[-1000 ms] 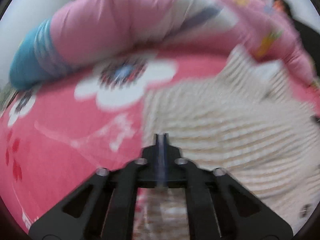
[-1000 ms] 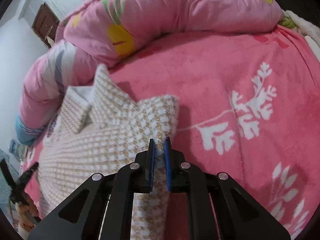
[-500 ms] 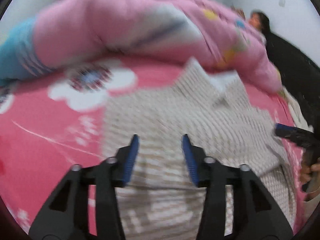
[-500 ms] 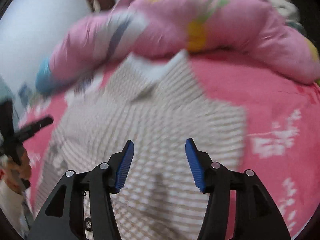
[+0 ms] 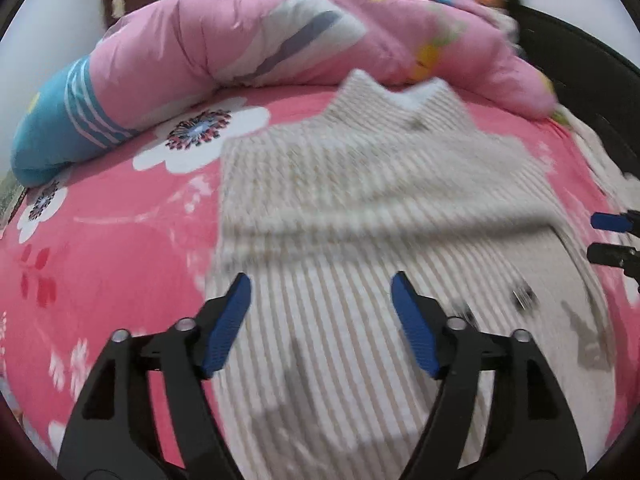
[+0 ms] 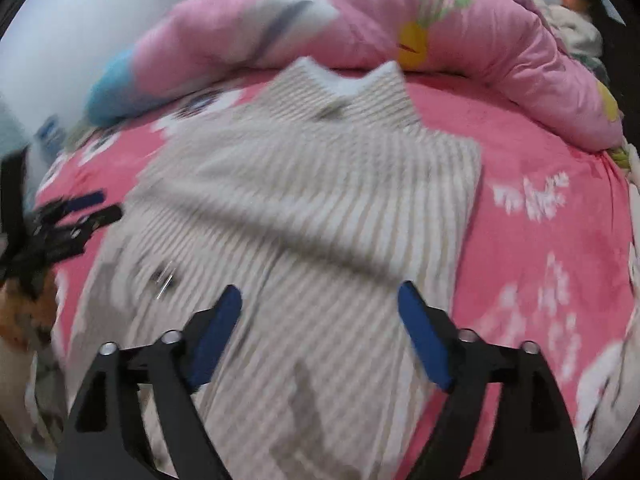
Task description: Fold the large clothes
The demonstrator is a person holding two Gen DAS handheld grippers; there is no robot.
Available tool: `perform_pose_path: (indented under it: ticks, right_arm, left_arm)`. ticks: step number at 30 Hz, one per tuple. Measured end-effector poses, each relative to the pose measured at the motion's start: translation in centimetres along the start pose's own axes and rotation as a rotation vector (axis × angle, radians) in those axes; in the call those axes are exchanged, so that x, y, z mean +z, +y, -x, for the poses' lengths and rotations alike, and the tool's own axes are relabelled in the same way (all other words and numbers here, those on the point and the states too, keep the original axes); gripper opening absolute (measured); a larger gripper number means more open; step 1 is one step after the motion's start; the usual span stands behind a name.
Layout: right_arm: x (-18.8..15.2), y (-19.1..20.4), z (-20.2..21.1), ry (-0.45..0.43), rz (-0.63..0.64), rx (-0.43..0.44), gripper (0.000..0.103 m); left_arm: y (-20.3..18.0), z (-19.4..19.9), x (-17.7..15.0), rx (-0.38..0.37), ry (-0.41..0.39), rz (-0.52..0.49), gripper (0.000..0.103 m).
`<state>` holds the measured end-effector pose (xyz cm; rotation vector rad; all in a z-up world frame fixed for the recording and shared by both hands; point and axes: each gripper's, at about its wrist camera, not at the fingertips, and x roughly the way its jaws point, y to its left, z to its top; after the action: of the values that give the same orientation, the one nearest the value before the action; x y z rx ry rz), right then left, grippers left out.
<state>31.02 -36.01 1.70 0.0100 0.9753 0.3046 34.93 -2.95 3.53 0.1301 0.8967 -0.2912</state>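
Pink bed sheet (image 5: 120, 264) under knitted sweater (image 5: 360, 208).
Soft, floppy; I would pinch the hem; left gripper (image 5: 320, 312) and right gripper (image 6: 320, 320) just opened wide, empty.

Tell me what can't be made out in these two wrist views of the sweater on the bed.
- Cream ribbed knit sweater: its hem is cut off by the bottom edge behind the left gripper and, in the right wrist view, behind the right gripper.
- Knit pattern: motion blur smears it in both views.
- Small dark mark on the sweater: too blurred to identify.
- Pink floral blanket: its near edge is cut off.
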Motion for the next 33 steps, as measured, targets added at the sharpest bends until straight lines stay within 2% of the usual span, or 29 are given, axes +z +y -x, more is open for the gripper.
perform_pose_path:
  ticks: [3, 6, 9, 11, 14, 17, 21, 28, 33]
  right_arm:
    - [-4.7, 1.5, 2.0, 0.029, 0.037, 0.029, 0.084]
    - [-9.9, 2.7, 2.7, 0.076, 0.016, 0.070, 0.084]
    - [-13.9, 3.5, 0.9, 0.146, -0.006, 0.031, 0.085]
    - [-15.0, 4.0, 0.2, 0.131, 0.019, -0.026, 0.089]
    - [-15.2, 5.0, 0.3, 0.112, 0.056, -0.071, 0.097]
    - [-15.5, 5.1, 0.2, 0.095, 0.052, -0.083, 0.097]
    - [-17.0, 5.3, 0.9, 0.048, 0.025, -0.105, 0.097]
    - [-17.6, 4.9, 1.4, 0.074, -0.028, -0.120, 0.097]
    - [-17.4, 4.9, 1.2, 0.066, -0.038, -0.118, 0.097]
  left_arm:
    - [-2.3, 3.4, -5.0, -0.027, 0.030, -0.026, 0.078]
    - [-4.2, 4.0, -9.1, -0.040, 0.061, -0.033, 0.084]
    - [-5.1, 2.1, -13.4, 0.040, 0.126, -0.014, 0.085]
    - [-4.6, 2.2, -14.6, 0.041, 0.070, 0.044, 0.088]
    - [-4.0, 2.3, -14.9, 0.052, 0.059, 0.089, 0.095]
    - [-3.6, 2.5, -15.3, 0.058, 0.063, 0.128, 0.095]
    - [-3.4, 2.9, -15.8, 0.066, 0.056, 0.132, 0.095]
    - [-3.9, 3.0, -15.8, 0.080, 0.061, 0.133, 0.095]
    - [-3.6, 2.9, -15.3, 0.053, 0.076, 0.140, 0.095]
